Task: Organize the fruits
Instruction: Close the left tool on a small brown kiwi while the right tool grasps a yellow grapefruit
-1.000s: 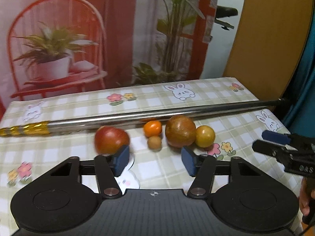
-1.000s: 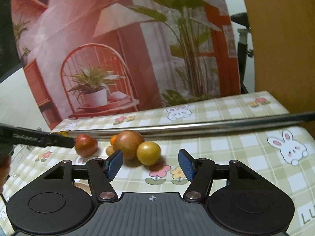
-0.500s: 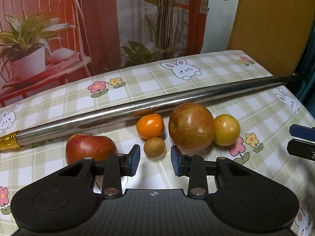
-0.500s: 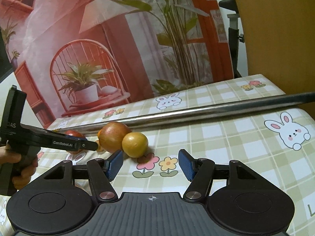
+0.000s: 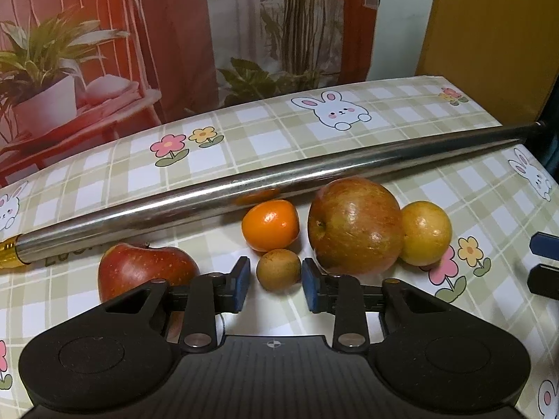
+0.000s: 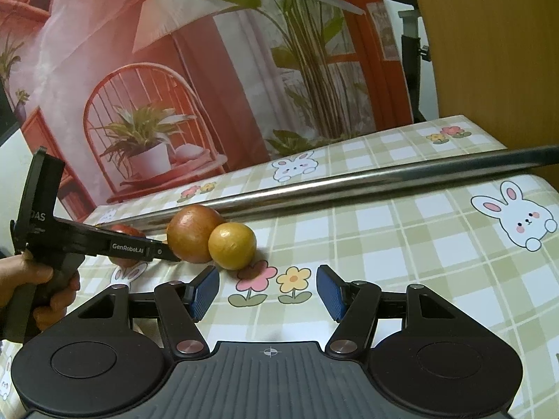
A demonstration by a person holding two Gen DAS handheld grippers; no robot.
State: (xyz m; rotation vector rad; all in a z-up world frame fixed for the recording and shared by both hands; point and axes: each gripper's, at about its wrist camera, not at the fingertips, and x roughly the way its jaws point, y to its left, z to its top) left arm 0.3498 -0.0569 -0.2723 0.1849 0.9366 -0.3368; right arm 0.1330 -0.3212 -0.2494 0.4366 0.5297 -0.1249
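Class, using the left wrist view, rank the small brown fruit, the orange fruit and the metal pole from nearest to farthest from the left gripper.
1. Small brown fruit, between the left gripper fingers.
2. Orange fruit, just behind.
3. Metal pole, beyond, lying across the table.

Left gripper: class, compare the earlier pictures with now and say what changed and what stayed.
The left gripper moved in toward the fruit and narrowed its fingers around the small brown fruit, not yet touching. The right gripper stayed open; the fruits and metal pole stayed put.

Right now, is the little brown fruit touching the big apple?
No, in the left wrist view the little brown fruit sits apart from the big apple, with tablecloth showing between them.
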